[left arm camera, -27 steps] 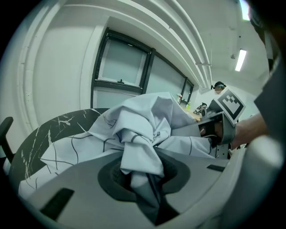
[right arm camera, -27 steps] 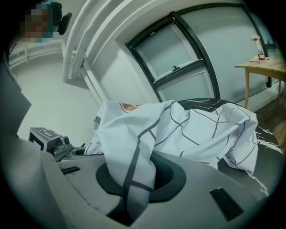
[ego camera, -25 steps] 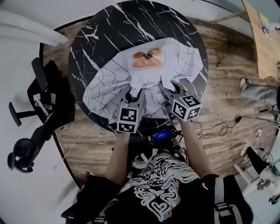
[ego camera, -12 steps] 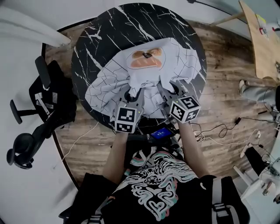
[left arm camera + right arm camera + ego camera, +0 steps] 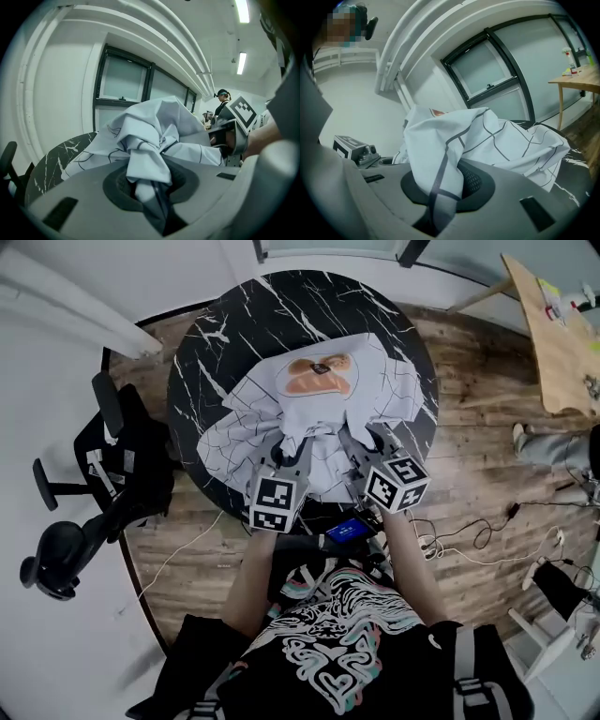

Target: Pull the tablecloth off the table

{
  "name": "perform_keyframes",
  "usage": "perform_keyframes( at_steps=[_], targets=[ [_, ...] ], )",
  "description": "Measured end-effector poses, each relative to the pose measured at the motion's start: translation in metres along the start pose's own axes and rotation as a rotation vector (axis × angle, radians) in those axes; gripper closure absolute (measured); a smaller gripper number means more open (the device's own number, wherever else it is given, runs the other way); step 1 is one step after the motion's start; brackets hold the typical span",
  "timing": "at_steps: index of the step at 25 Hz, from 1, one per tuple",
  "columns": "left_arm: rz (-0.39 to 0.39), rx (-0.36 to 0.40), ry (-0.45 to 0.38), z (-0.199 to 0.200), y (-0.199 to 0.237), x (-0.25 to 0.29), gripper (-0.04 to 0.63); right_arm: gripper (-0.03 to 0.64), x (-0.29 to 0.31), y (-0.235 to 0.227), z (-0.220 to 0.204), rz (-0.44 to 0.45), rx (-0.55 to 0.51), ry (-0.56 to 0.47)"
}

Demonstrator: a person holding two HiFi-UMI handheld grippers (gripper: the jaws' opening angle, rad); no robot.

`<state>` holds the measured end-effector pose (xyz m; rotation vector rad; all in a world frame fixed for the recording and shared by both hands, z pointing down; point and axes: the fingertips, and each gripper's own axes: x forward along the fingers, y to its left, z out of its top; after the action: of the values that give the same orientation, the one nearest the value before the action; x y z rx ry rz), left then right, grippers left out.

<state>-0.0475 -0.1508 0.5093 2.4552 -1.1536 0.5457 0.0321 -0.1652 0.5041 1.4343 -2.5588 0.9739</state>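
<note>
Left hand-held gripper point(image 5: 149, 185): jaws nearly together and clamped on a twisted wad of the tablecloth point(image 5: 314, 423), right at the near rim of the worktop point(image 5: 281, 301).
Right hand-held gripper point(image 5: 440, 187): same story, jaws narrow and biting a striped fold of the cloth, just beside its partner at that near rim.
Tablecloth: white with thin dark lines, no longer spread flat. It's rucked into a heap over the middle and near half of the worktop, with its near edge bunched up and raised off the surface.
Worktop: round, black marble look. The far half and the left flank are already bare.
Orange patch point(image 5: 319, 378): it sits on the cloth near the worktop's centre. Whether it's a print or a loose thing, I can't tell.
Done so far: cloth gripped in two places, gathered, and roughly half the worktop uncovered.
Left to do: most of the cloth lies on the worktop, so I'd judge a good haul past the near rim is needed before it comes off.
</note>
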Motion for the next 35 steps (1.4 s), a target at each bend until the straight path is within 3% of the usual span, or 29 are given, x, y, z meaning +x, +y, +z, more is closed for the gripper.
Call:
perform_keyframes(
  at_steps=[12,35],
  targets=[
    [0.005,0.026,-0.067,0.023,-0.006,-0.021,0.511,0.532,-0.012,0.027,0.025,0.04,-0.02,-0.056],
    [0.093,0.103,-0.181,0.087,-0.048,-0.053,0.514,0.534,-0.06,0.054,0.083,0.147,-0.06,-0.167]
  ],
)
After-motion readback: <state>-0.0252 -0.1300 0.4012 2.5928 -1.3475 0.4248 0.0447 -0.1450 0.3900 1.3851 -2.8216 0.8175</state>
